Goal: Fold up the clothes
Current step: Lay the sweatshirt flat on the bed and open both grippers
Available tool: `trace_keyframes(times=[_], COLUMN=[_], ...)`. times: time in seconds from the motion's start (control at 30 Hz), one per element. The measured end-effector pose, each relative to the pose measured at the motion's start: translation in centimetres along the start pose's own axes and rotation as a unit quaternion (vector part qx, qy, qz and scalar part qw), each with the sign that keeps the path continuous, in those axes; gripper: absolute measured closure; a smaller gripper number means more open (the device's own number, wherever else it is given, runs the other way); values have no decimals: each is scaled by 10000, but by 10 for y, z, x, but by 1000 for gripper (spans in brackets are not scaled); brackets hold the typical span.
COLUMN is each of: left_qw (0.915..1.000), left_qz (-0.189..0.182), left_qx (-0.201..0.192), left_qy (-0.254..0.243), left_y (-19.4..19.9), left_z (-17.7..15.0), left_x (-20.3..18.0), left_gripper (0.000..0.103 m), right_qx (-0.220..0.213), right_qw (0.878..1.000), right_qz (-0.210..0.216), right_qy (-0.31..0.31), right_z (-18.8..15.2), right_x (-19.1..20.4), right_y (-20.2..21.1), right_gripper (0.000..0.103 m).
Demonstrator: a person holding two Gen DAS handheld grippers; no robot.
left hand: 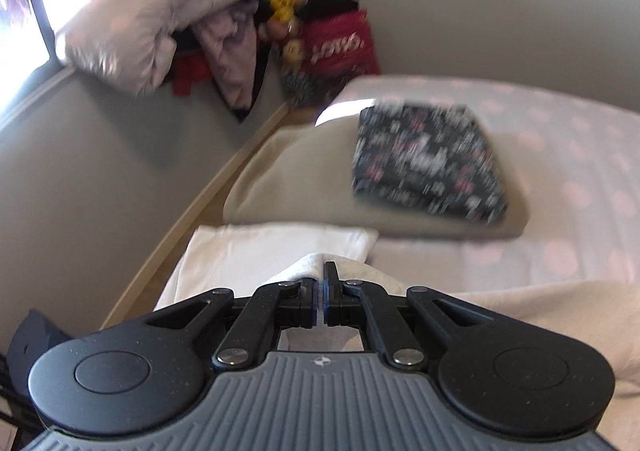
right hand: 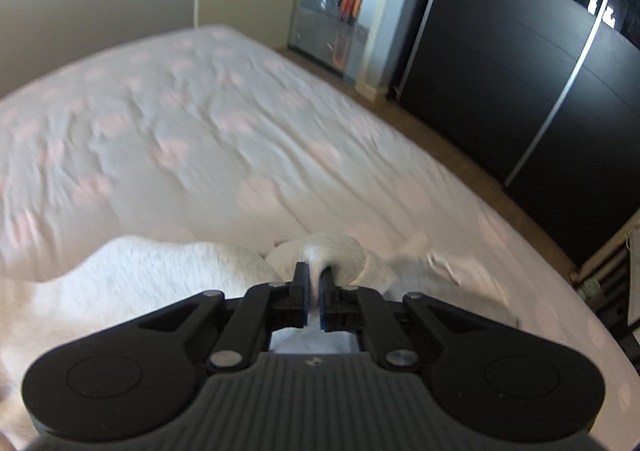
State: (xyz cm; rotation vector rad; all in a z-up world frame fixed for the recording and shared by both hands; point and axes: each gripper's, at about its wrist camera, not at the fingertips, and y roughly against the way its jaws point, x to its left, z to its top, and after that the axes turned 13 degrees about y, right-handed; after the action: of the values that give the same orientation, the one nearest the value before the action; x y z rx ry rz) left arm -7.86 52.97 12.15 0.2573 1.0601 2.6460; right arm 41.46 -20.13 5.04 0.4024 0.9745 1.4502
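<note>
My left gripper (left hand: pixel 320 283) is shut on a fold of a white garment (left hand: pixel 540 303) that spreads to the right over the bed. In the right wrist view my right gripper (right hand: pixel 314 283) is shut on a bunched edge of the same white garment (right hand: pixel 160 271), which lies to the left and below it on the bed. A folded white cloth (left hand: pixel 272 255) lies flat just ahead of the left gripper. A folded dark patterned garment (left hand: pixel 428 159) rests on a folded beige garment (left hand: pixel 300 179) farther back.
The bed has a white sheet with pink dots (right hand: pixel 200 131). A grey wall (left hand: pixel 100 155) and wooden bed frame (left hand: pixel 192 219) run along the left. A pile of clothes and toys (left hand: pixel 224 19) fills the corner. Dark wardrobe doors (right hand: pixel 520 71) stand right of the bed.
</note>
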Motion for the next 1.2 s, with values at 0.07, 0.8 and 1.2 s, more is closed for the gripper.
trace_keyframes(times=[0.07, 0.8, 1.2], left_qw=[9998, 9901, 9428], left_qz=[7, -1059, -2444], left_qx=[171, 355, 1003], left_qy=[34, -847, -2033], left_y=[-12, -19, -76], left_z=[-12, -31, -78], left_x=[5, -45, -190], left_gripper=[102, 51, 51], right_qx=[143, -331, -423], right_qw=[9999, 9746, 9285], right_qz=[24, 1452, 2447], right_qy=[41, 1673, 2762], right_z=[-14, -11, 8], right_x=[-3, 60, 205], right_y=[-13, 61, 11], right_gripper=[98, 54, 53])
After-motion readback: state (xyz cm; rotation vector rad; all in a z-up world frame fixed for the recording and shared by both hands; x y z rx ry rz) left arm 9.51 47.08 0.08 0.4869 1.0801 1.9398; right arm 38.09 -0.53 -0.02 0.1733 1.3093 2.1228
